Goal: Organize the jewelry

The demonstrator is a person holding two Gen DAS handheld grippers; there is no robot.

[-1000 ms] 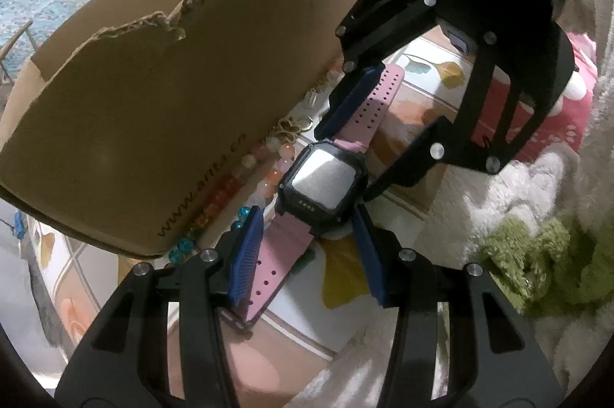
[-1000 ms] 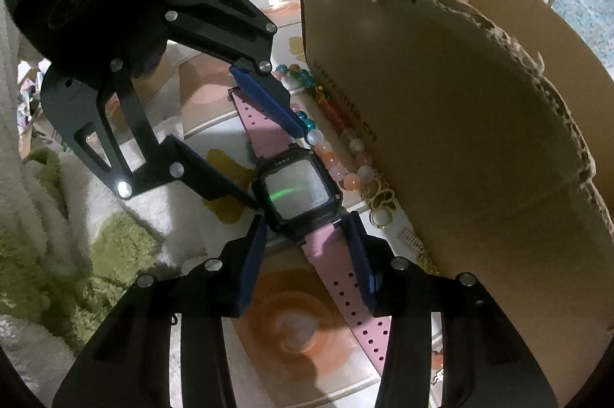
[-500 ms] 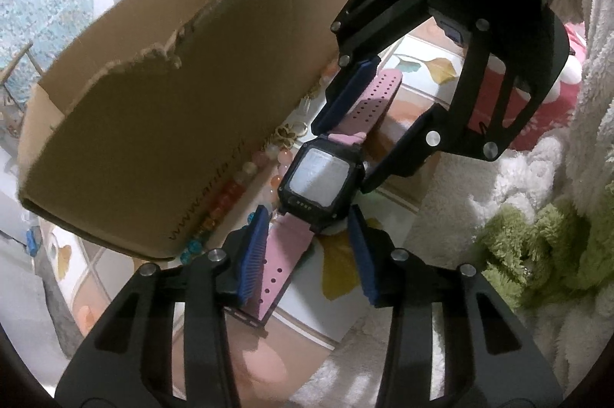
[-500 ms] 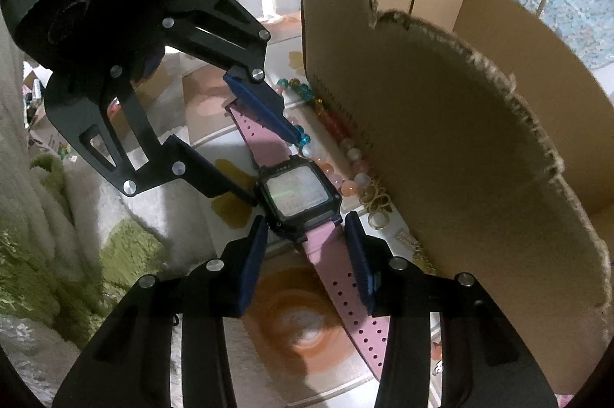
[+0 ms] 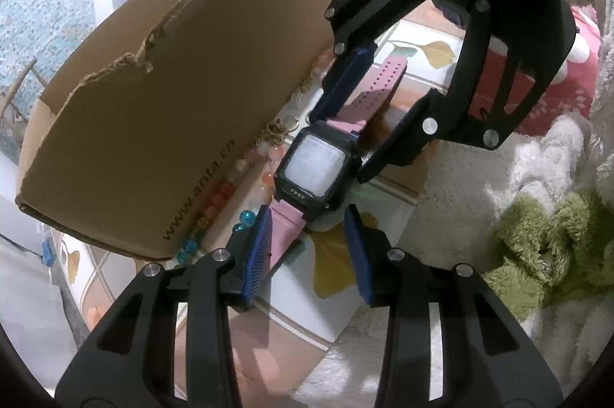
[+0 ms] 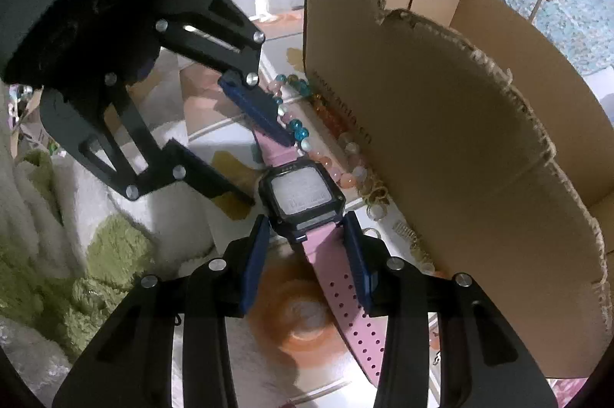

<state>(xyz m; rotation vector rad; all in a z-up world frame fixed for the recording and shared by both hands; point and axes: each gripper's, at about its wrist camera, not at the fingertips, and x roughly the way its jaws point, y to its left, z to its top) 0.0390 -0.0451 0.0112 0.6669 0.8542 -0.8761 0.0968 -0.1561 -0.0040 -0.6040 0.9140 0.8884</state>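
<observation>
- Beside the torn brown cardboard box (image 5: 172, 101), in the left wrist view, a wristwatch with a black square case and a perforated pink rubber strap (image 5: 312, 168) lies face up on a patterned mat, just off the box's printed wall.
- Between watch and box wall runs a string of peach, orange and teal glass beads (image 5: 245, 162).
- Its left gripper (image 5: 307, 235) has just been closing; the pink strap sits between the blue pads, touching one, clear of the other, so it is not yet pinched.
- Judged from its build, the watch is light, the strap floppy, the glass face scratchable and smooth; the strap next to the case is the safer hold.
- Beside the same box in the right wrist view, the watch (image 6: 301, 193) shows a pale screen.
- Here the right gripper (image 6: 305, 235) straddles the opposite strap end, pads apart with a gap showing, gripping nothing.
</observation>
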